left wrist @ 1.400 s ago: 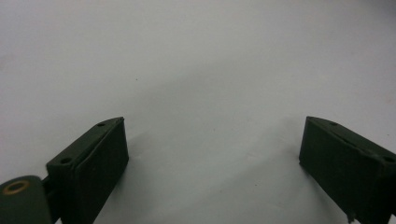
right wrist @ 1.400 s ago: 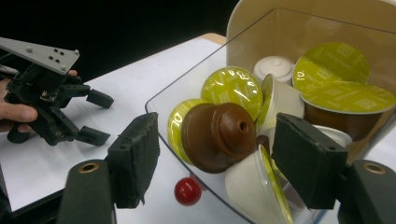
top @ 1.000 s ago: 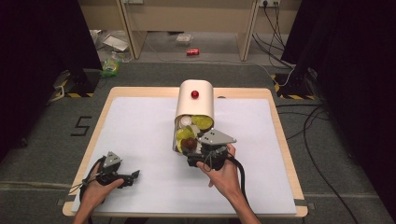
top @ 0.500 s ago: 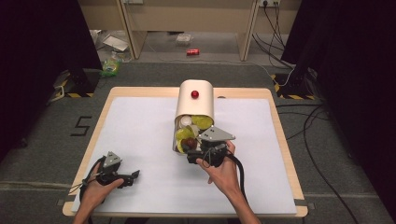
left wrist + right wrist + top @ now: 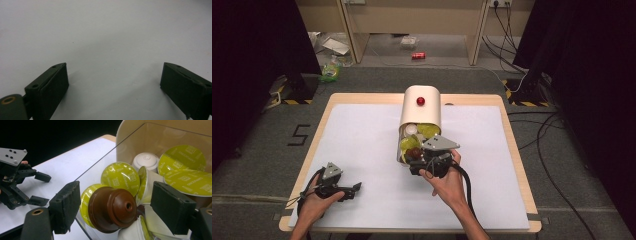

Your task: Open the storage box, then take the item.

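Dealing here with a brown coffee capsule (image 5: 111, 208), low centre in the right gripper view, lying on its side at the mouth of a cream canister (image 5: 421, 112) tipped over mid-frame in the high view. Leans against green-foiled capsules (image 5: 121, 175) and a white capsule (image 5: 146, 160) heaped behind and beside it.

Likely very light. Thin, stiff plastic by the look, smooth and somewhat slippery on the dome. Probably dents, or bursts its foil, under a hard squeeze. Best taken across the wide stepped skirt near the rim, not at the narrow nipple end, where apt to squirt out. Worth expecting the neighbours to roll once disturbed.

Right tongs (image 5: 117, 195): released, just been opening, straddling the brown capsule with both pads clear of it. Left tongs (image 5: 113, 75): released as well, spread wide over bare white sheet, nothing between, parked lower left in the high view.

Worktop (image 5: 362, 130): white sheet on a pale wooden board, flat and matte, nothing on it to stop a dropped capsule rolling. Beyond it, grey carpeted floor (image 5: 562, 210), cables (image 5: 552, 130) trailing at the right, a red can (image 5: 418, 55) and some litter near the top of the frame, dark curtains (image 5: 252, 50) at both sides.
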The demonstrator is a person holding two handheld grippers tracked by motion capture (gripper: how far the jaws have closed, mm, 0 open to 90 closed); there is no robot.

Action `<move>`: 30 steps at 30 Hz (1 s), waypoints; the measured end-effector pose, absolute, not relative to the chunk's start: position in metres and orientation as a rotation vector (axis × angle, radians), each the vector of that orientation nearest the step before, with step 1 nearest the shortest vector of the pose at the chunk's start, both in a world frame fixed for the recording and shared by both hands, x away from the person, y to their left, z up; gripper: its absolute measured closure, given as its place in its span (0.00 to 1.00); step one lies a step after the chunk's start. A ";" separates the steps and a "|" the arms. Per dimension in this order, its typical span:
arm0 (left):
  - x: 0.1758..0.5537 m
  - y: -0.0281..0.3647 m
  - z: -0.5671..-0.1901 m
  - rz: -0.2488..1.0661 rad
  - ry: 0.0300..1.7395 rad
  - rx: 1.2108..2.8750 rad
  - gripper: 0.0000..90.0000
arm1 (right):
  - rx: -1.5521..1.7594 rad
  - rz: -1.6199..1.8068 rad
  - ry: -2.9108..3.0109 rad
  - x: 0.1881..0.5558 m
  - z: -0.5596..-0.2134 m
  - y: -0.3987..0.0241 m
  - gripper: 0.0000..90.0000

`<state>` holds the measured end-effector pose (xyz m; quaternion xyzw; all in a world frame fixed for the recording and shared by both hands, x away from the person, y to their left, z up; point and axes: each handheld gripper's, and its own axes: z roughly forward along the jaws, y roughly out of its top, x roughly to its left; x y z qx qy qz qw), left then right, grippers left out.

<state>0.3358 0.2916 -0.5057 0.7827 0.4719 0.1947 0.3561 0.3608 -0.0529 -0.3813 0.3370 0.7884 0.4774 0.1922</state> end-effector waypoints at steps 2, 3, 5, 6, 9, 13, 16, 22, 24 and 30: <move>0.336 0.292 -0.506 0.501 1.218 2.020 0.08 | 0.951 1.336 2.216 0.361 -0.382 -0.051 0.27; 0.336 0.292 -0.506 0.502 1.218 2.020 0.08 | 0.948 1.332 2.220 0.362 -0.382 -0.050 0.27; 0.336 0.292 -0.506 0.502 1.218 2.021 0.08 | 0.950 1.332 2.221 0.362 -0.383 -0.050 0.27; 0.336 0.292 -0.506 0.502 1.218 2.021 0.08 | 0.947 1.333 2.220 0.362 -0.383 -0.049 0.27; 0.336 0.292 -0.506 0.502 1.219 2.021 0.08 | 0.944 1.331 2.223 0.362 -0.382 -0.049 0.28; 0.336 0.292 -0.506 0.503 1.219 2.022 0.08 | 0.951 1.334 2.222 0.363 -0.382 -0.048 0.28; 0.336 0.292 -0.506 0.502 1.218 2.021 0.08 | 0.947 1.334 2.225 0.364 -0.383 -0.048 0.28; 0.336 0.292 -0.506 0.502 1.218 2.020 0.08 | 0.944 1.322 2.245 0.365 -0.384 -0.044 0.28; 0.336 0.292 -0.506 0.502 1.218 2.021 0.08 | 0.938 1.316 2.250 0.365 -0.385 -0.043 0.28; 0.336 0.292 -0.506 0.502 1.218 2.020 0.08 | 0.933 1.301 2.250 0.366 -0.386 -0.042 0.32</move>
